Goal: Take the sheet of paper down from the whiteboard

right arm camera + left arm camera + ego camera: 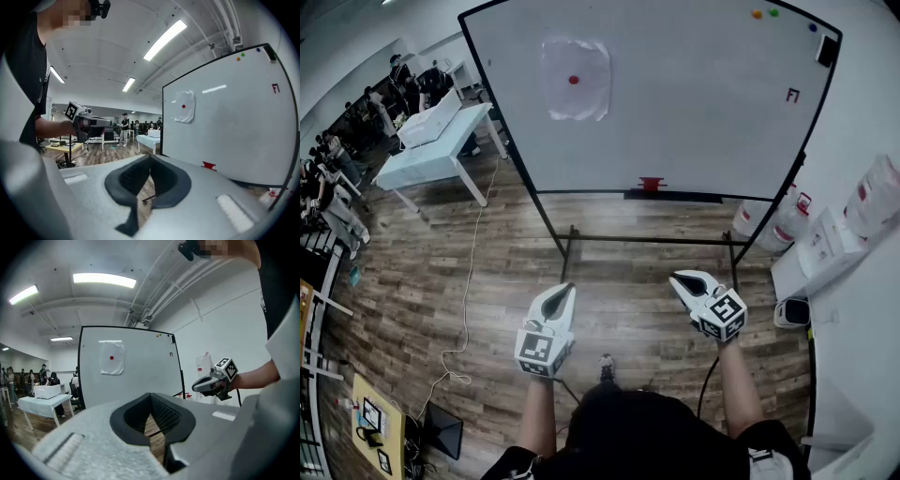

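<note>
A white sheet of paper (574, 79) hangs high on the left part of the whiteboard (694, 112), pinned by a red magnet (574, 80). The paper (112, 357) shows in the left gripper view, and the paper (183, 106) in the right gripper view, far ahead. My left gripper (565, 292) and right gripper (679, 280) are held side by side well short of the board's stand, both shut with nothing between the jaws. Each gripper sees the other: the right gripper (197, 386) off to the right, the left gripper (107, 123) off to the left.
The whiteboard stands on a black frame (649, 240) over a wooden floor. A red eraser (651, 184) sits on its tray; small magnets (764, 13) are at top right. A white table (431, 155) stands left, boxes and bottles (825, 239) right. A cable (469, 291) runs across the floor.
</note>
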Action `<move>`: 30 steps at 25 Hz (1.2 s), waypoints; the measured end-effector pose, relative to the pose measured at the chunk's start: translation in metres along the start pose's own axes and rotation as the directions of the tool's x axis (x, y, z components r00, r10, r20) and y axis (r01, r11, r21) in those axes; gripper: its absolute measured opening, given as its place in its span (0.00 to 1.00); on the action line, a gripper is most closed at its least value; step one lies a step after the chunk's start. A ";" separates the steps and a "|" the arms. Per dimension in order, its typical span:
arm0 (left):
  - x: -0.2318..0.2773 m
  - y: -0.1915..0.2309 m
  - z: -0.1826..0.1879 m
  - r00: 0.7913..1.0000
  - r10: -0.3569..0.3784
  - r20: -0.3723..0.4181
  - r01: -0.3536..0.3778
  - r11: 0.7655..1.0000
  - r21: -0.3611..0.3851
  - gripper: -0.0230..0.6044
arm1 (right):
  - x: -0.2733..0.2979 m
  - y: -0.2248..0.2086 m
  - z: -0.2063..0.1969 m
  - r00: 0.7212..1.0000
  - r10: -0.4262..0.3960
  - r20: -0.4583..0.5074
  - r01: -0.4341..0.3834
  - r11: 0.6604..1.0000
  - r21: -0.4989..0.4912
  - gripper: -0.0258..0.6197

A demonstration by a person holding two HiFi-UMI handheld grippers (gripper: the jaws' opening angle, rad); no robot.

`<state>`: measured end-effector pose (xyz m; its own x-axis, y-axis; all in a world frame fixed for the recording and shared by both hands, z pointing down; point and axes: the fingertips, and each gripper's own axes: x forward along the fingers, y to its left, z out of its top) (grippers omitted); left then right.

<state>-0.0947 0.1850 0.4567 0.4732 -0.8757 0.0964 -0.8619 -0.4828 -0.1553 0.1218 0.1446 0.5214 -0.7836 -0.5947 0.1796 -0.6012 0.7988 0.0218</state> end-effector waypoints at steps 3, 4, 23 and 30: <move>-0.001 0.002 -0.003 1.000 -0.004 -0.005 0.004 1.000 -0.004 0.05 | 0.002 0.002 0.000 1.000 0.002 -0.003 -0.002 1.000 0.001 0.04; -0.002 0.003 -0.004 1.000 -0.005 -0.007 0.005 1.000 -0.004 0.05 | 0.003 0.003 0.000 1.000 0.004 -0.004 -0.004 1.000 0.001 0.04; 0.026 0.063 -0.011 1.000 -0.028 0.009 0.029 0.999 -0.024 0.05 | 0.063 -0.011 0.004 0.999 -0.015 -0.032 0.016 0.999 0.028 0.04; 0.052 0.106 -0.010 0.999 -0.052 0.014 0.053 0.998 -0.032 0.05 | 0.104 -0.024 0.015 0.999 -0.036 -0.038 0.037 0.999 0.031 0.04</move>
<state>-0.1636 0.0882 0.4551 0.5200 -0.8493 0.0909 -0.8411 -0.5277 -0.1188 0.0523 0.0621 0.5252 -0.7549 -0.6194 0.2157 -0.6347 0.7727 -0.0022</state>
